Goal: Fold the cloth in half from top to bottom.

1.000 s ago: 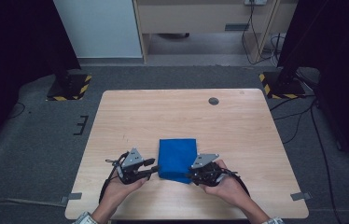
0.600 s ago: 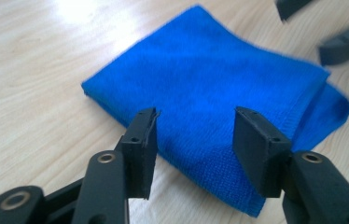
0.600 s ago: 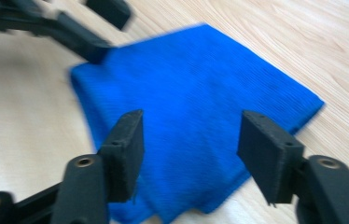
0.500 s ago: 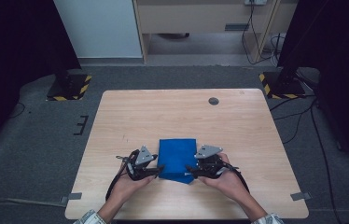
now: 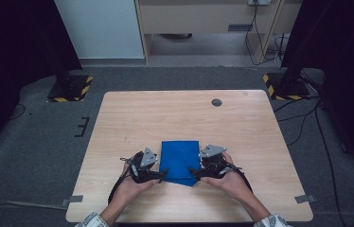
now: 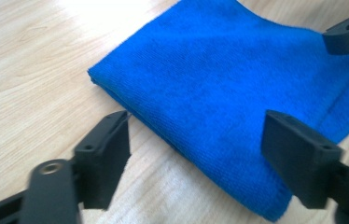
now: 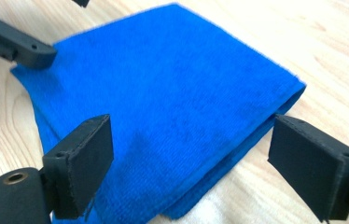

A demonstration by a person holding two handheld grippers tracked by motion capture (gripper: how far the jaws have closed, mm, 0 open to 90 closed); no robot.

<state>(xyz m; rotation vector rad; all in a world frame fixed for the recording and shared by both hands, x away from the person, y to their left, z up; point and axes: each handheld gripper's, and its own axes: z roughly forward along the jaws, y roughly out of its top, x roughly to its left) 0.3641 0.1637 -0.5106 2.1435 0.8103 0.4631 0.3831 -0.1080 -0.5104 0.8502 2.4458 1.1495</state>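
Writing: none readable on the blue cloth (image 5: 180, 161).
Cloth: folded flat on the bench (image 5: 175, 113), between both tongs.
Left tongs (image 6: 196, 154): just opened wide, gripping nothing.
Right tongs (image 7: 191, 158): likewise.

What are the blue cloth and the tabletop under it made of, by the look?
Blue cloth: probably microfibre or terry, matt, with a short fuzzy nap and soft folded layers stacked at its edge. Tabletop: pale wood or a wood-look laminate, smooth with a slight sheen; straight grain lines show, but which of the two I cannot tell.
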